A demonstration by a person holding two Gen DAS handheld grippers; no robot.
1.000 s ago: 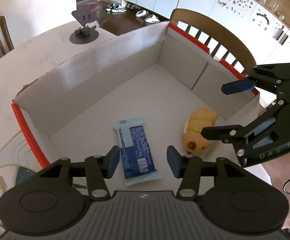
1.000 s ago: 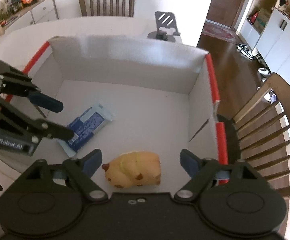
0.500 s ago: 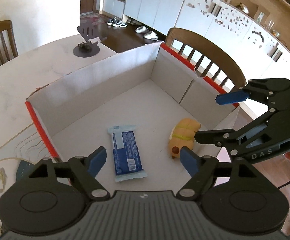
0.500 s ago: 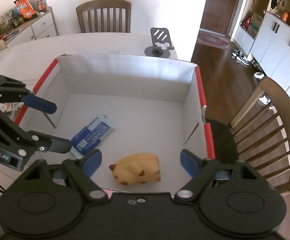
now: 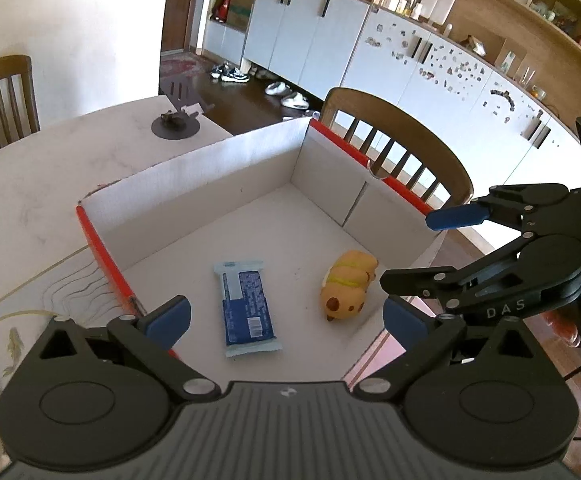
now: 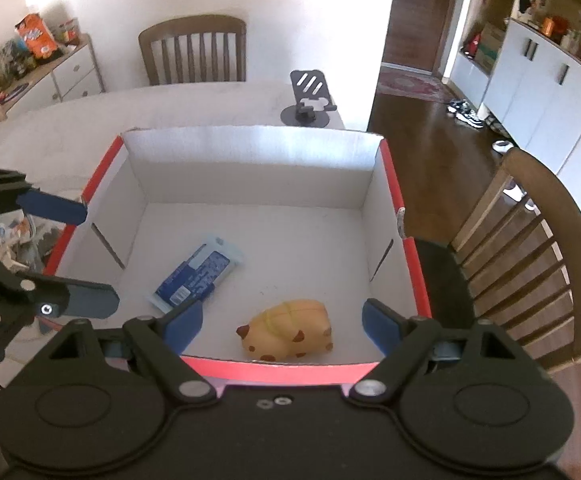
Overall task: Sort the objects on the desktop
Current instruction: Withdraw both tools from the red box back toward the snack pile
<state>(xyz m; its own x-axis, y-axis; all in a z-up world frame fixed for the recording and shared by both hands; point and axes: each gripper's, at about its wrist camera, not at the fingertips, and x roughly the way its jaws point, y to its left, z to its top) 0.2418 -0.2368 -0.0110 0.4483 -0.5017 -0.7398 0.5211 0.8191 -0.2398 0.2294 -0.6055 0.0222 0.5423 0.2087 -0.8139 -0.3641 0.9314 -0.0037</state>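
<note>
A white cardboard box with red rims stands on the table; it also shows in the right wrist view. On its floor lie a blue snack packet and an orange plush animal toy. My left gripper is open and empty, above the box's near edge over the packet. My right gripper is open and empty, above the box's near rim over the toy. Each gripper shows in the other's view: the right, the left.
A black phone stand stands on the white table beyond the box. A wooden chair stands close against the box's side. Another chair is at the far table edge. Clutter lies by the box's left side.
Both grippers have risen and pulled back from the box, so the packet and toy look smaller. The left gripper's jaws have opened wider. The packet and toy have not moved.
</note>
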